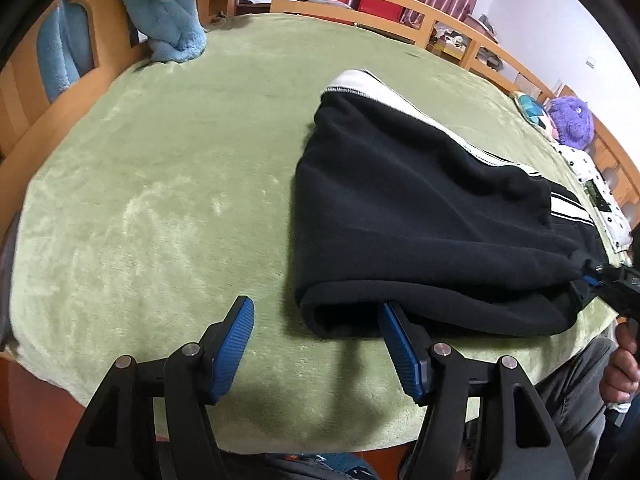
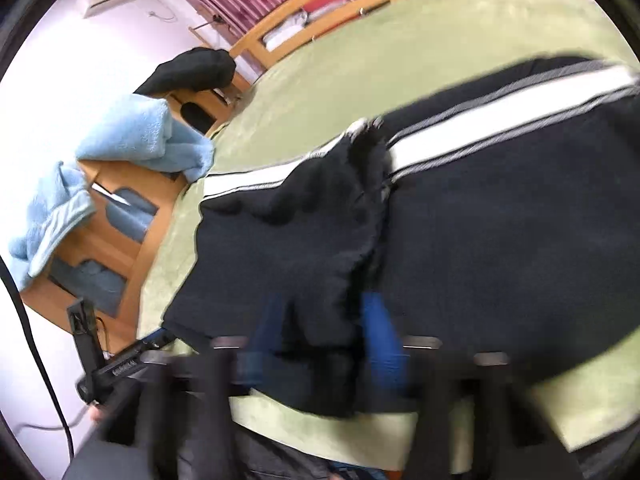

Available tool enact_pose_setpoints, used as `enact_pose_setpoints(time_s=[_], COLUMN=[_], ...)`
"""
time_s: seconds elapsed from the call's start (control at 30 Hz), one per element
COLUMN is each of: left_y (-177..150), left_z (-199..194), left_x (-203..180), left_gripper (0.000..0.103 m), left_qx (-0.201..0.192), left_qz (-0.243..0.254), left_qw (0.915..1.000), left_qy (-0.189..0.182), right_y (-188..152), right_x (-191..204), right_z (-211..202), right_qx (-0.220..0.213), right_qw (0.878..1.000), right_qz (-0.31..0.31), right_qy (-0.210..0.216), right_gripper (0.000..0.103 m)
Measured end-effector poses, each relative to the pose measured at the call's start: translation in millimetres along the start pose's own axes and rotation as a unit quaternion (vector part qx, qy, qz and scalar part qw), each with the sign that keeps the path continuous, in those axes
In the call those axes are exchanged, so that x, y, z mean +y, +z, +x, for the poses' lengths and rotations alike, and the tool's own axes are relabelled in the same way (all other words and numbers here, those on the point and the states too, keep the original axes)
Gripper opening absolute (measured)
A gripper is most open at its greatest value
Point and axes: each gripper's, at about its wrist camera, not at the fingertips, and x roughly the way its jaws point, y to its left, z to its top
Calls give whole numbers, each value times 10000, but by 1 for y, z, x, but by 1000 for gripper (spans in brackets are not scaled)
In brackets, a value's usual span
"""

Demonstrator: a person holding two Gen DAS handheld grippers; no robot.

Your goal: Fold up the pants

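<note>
Black fleece pants (image 1: 420, 216) with a white side stripe lie folded over on the green blanket (image 1: 160, 200). My left gripper (image 1: 316, 344) is open and empty at the near edge of the pants, its right finger (image 1: 400, 344) touching the fold. In the right wrist view the pants (image 2: 500, 240) fill the frame, blurred by motion. My right gripper (image 2: 324, 332) has its blue fingers on either side of a bunch of black cloth at the near edge, gripping it. The right gripper also shows at the right edge of the left wrist view (image 1: 600, 278), at the pants' waistband end.
A light blue fleece garment (image 1: 168, 8) hangs over the wooden bed rail (image 1: 360, 4) at the far left. A purple plush toy (image 1: 572, 120) and a spotted white cloth (image 1: 600, 192) lie at the far right. A black garment (image 2: 192, 68) hangs on the rail corner.
</note>
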Motion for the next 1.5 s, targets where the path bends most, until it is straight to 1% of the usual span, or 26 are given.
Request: enact_pose_setpoints(time_s=[0.07,0.13,0.17,0.2,0.27,0.33,0.43,0.47,0.5,0.57,0.6,0.67,0.7,0.73,0.9,0.93,1.0,1.03,1.13,1.2,1.23,1.3,1.33,1.37,1.43,1.5], left_y=[0,2,5,8,16,24,36,40,45,50,51,49,47,45,48,49,51,52,56,56,57,56,55,53,49,47], left_z=[-11,-25,-28,-31,-30,-25,-15,-11,-4,11,17,43,48,49,37,36,37,37,37,41,44,50,52,51,46,44], left_x=[0,3,6,7,7,3,-7,-9,-12,-14,-13,-14,-15,-14,-2,0,2,1,-4,-10,-12,-15,-15,-14,-10,-3], left_gripper=[63,63,64,64,65,65,65,66,66,66,66,66,66,66,66,66,66,66,66,66,66,66,66,66,66,66], left_qx=[-127,-336,-392,-447,-477,-460,-435,-421,-356,-176,-67,497,596,568,367,351,320,306,249,340,388,536,573,559,472,456], left_qz=[2,-56,-98,-157,-235,-235,-156,-132,-120,-161,-175,-105,-62,-48,-161,-180,-160,-145,-89,-56,-56,-66,-92,-127,-244,-379], left_qw=[9999,9993,9989,9982,9973,9975,9982,9984,9990,9997,9998,9981,9975,9978,9992,9992,9993,9994,9994,9990,9988,9982,9981,9981,9980,9970], left_qy=[-28,-171,-254,-375,-511,-490,-378,-348,-230,13,86,347,362,350,41,13,-56,-72,-225,-293,-297,-241,-213,-224,-347,-506], right_y=[-2,-5,-9,-14,-29,-41,-33,-28,-21,-1,12,32,42,55,81,84,88,93,113,122,123,119,116,112,107,98], right_x=[13,11,6,0,-13,-22,-17,-14,-11,-6,-4,-5,-6,-11,-29,-26,-14,-9,-16,-18,-20,-30,-34,-39,-42,-41], right_z=[-21,-32,-30,-25,0,16,2,-4,-12,-24,-23,-15,-5,9,78,86,90,87,58,59,68,96,103,107,95,69], right_qx=[-329,-273,-122,62,611,909,864,783,598,192,37,-71,-83,-17,534,525,431,340,-150,-186,-86,394,547,688,719,512], right_qw=[9984,9960,9960,9966,9972,9952,9954,9962,9975,9988,9989,9990,9991,9994,9984,9985,9986,9986,9994,9996,9995,9982,9974,9970,9971,9979], right_qz=[-207,-108,11,73,81,187,-27,-109,-212,-423,-463,-426,-407,-359,153,138,-192,-351,-171,-199,-283,-209,-157,-75,2,-47], right_qy=[412,843,884,822,431,312,423,374,308,159,93,72,72,0,-68,-107,-225,-179,258,116,-102,-396,-450,-348,-248,-395], right_gripper=[17,17,17,17,18,19,25,34,38,55,58,61,62,65,65,60,27,13,12,12,12,15,26,28,31,35])
